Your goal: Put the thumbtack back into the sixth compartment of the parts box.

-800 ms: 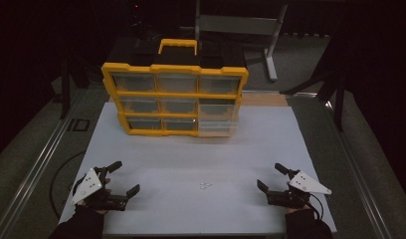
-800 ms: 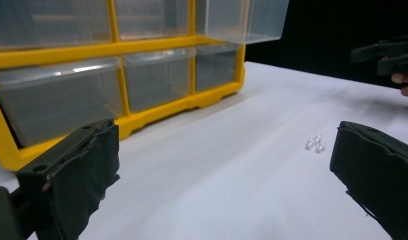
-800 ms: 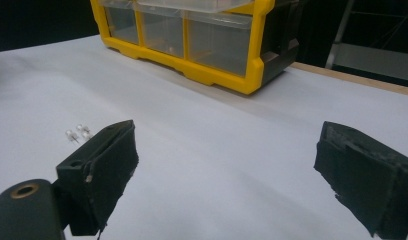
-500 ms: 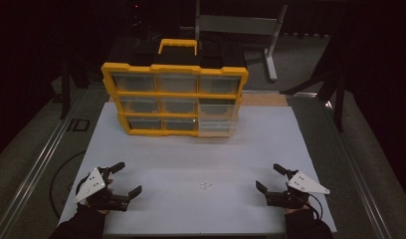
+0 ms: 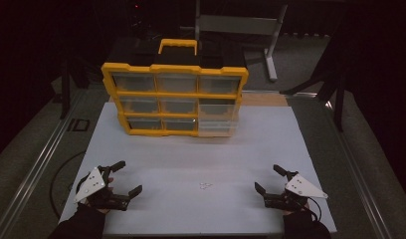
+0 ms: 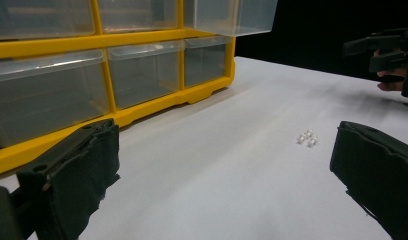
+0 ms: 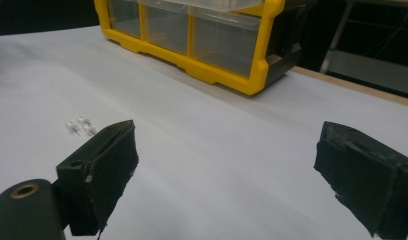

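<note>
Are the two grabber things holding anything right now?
No, nothing is held. The left gripper and right gripper both rest on the table with jaws wide open. The tiny clear bits lie untouched between them.

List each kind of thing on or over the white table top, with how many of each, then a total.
Yellow drawer organiser: 1
Clusters of tiny clear parts: 1 (single pieces too small to count)
Hand-held grippers: 2, left gripper and right gripper, both open
Total: 4
</note>
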Demonstrator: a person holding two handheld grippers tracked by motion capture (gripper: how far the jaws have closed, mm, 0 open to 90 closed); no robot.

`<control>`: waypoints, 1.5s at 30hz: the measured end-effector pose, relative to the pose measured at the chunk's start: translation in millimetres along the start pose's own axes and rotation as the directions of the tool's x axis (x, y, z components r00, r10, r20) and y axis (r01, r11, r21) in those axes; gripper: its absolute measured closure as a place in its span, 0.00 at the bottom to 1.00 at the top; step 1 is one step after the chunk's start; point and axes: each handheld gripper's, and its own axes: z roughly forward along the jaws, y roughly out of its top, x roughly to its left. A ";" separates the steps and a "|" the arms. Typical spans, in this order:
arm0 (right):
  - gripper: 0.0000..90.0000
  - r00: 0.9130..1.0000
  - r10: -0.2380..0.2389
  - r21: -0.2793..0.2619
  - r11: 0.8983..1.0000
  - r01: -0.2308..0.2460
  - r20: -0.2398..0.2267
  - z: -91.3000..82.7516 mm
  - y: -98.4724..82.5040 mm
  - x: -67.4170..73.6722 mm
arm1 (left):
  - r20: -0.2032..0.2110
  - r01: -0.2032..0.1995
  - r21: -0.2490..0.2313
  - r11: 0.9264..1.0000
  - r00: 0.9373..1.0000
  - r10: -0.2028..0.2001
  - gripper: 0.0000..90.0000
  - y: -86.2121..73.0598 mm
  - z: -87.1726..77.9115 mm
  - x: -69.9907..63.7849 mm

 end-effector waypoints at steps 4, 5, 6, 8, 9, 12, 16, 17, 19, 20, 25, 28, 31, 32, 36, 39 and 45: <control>0.11 1.000 -0.012 -0.008 1.000 0.012 0.009 -1.0 0.9 1.5 | 0.009 0.019 0.002 1.000 1.000 -0.019 0.00 2.3 2.0 0.9; 0.11 1.000 -0.015 -0.011 1.000 0.016 0.012 -1.0 1.2 1.6 | 0.010 0.024 0.000 1.000 1.000 -0.024 0.00 3.2 2.5 1.6; 0.11 1.000 -0.015 -0.011 1.000 0.016 0.012 -1.0 1.2 1.6 | 0.011 0.027 0.000 1.000 1.000 -0.027 0.00 4.2 2.8 2.0; 0.11 1.000 -0.008 -0.013 1.000 0.008 0.014 -1.2 0.9 0.9 | 0.017 0.030 -0.002 1.000 0.999 -0.030 0.00 7.6 4.5 1.2; 0.11 1.000 -0.008 -0.013 1.000 0.008 0.014 -1.2 0.9 0.9 | 0.017 0.030 -0.002 1.000 0.999 -0.030 0.00 7.6 4.5 1.2; 0.11 1.000 -0.009 -0.015 1.000 0.009 0.023 -1.0 0.5 1.3 | 0.026 0.033 0.000 0.999 0.999 -0.033 0.00 13.5 6.9 0.1; 0.11 1.000 -0.010 -0.014 1.000 0.011 0.023 -1.0 1.1 1.7 | 0.042 0.030 0.007 1.000 0.999 -0.030 0.00 19.6 9.6 -0.3; 0.11 1.000 -0.011 -0.015 1.000 0.011 0.024 -1.2 1.3 1.6 | 0.042 0.030 0.007 1.000 0.999 -0.030 0.00 19.6 9.6 -0.3; 0.11 1.000 -0.005 -0.016 1.000 0.006 0.025 -1.8 1.9 1.5 | 0.046 0.017 0.012 1.000 0.999 -0.018 0.00 23.2 11.7 -1.2; 0.11 1.000 -0.005 -0.016 1.000 0.006 0.025 -1.8 1.9 1.5 | 0.049 0.013 0.016 1.000 0.999 -0.014 0.00 25.2 13.0 -1.5; 0.11 1.000 -0.002 -0.022 1.000 0.003 0.029 -2.7 2.4 1.2 | 0.085 -0.005 0.024 1.000 0.996 0.003 0.00 41.3 20.9 -3.0; 0.11 1.000 0.000 -0.024 1.000 0.000 0.030 -3.1 2.6 1.0 | 0.098 -0.014 0.025 1.000 0.995 0.011 0.00 47.7 24.1 -3.4; 0.11 1.000 0.006 -0.023 1.000 -0.006 0.025 -2.7 2.6 1.0 | 0.122 -0.017 0.020 1.000 0.992 0.014 0.00 56.2 30.3 -4.5; 0.11 1.000 0.010 -0.020 1.000 -0.010 0.024 -2.6 2.5 1.2 | 0.128 -0.017 0.023 1.000 0.992 0.014 0.00 58.9 32.6 -4.8; 0.11 1.000 0.006 -0.020 1.000 -0.005 0.025 -2.6 2.9 0.9 | 0.175 -0.027 0.027 0.999 0.984 0.022 0.00 68.4 43.6 -7.3; 0.11 1.000 0.002 -0.022 1.000 -0.002 0.027 -2.6 3.3 1.1 | 0.209 -0.050 0.048 0.998 0.977 0.039 0.00 76.7 58.0 -11.3; 0.11 1.000 0.001 -0.019 1.000 0.000 0.022 -1.6 3.3 2.5 | 0.282 -0.069 0.066 0.995 0.958 0.047 0.00 89.4 82.3 -22.8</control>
